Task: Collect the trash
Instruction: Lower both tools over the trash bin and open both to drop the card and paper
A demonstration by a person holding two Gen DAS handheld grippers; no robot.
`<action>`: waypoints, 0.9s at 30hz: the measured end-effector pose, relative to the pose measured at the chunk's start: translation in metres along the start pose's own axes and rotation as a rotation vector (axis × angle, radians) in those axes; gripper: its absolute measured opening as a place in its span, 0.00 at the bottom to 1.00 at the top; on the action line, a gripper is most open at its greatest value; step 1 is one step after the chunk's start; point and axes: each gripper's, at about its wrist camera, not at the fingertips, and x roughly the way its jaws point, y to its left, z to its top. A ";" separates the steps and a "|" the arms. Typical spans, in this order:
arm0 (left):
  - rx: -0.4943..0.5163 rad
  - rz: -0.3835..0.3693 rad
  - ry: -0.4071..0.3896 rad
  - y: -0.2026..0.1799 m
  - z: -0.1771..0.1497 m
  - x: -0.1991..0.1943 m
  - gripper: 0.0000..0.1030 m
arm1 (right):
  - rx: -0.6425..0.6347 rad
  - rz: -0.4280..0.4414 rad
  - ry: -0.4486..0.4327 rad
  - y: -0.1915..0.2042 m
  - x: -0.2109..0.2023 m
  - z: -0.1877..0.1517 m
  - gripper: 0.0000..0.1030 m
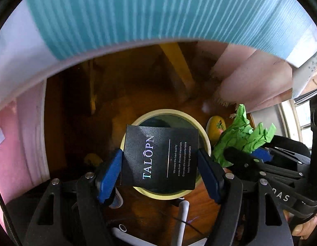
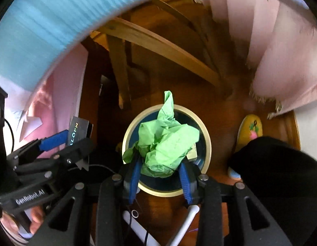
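Left gripper (image 1: pixel 159 164) clamped on black box (image 1: pixel 160 155), right gripper (image 2: pixel 159 174) pinching green paper wad (image 2: pixel 166 143); both above bin (image 1: pixel 206 141). Recommended: centre over opening before releasing.

Both grippers are aimed steeply down, side by side and close together. The left gripper (image 1: pixel 160 160) has its blue pads (image 1: pixel 109 172) clamped on the two sides of a black box (image 1: pixel 160 153), jaws set pretty wide. The right gripper (image 2: pixel 161 174) has a crumpled green paper wad (image 2: pixel 166 145) sitting between its blue fingers (image 2: pixel 185 182), jaws fairly narrow, and a bit of the person's hand (image 2: pixel 36 219) shows on the left handle.
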 end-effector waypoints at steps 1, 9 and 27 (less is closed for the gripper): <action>0.004 -0.007 0.003 -0.004 0.003 0.004 0.69 | 0.005 0.001 0.006 -0.001 0.005 0.001 0.36; 0.037 -0.026 0.018 -0.016 0.006 0.020 0.71 | 0.084 0.038 0.078 -0.018 0.035 0.005 0.44; 0.012 0.039 0.012 -0.006 0.006 0.013 0.99 | 0.122 -0.004 0.023 -0.025 0.033 0.006 0.69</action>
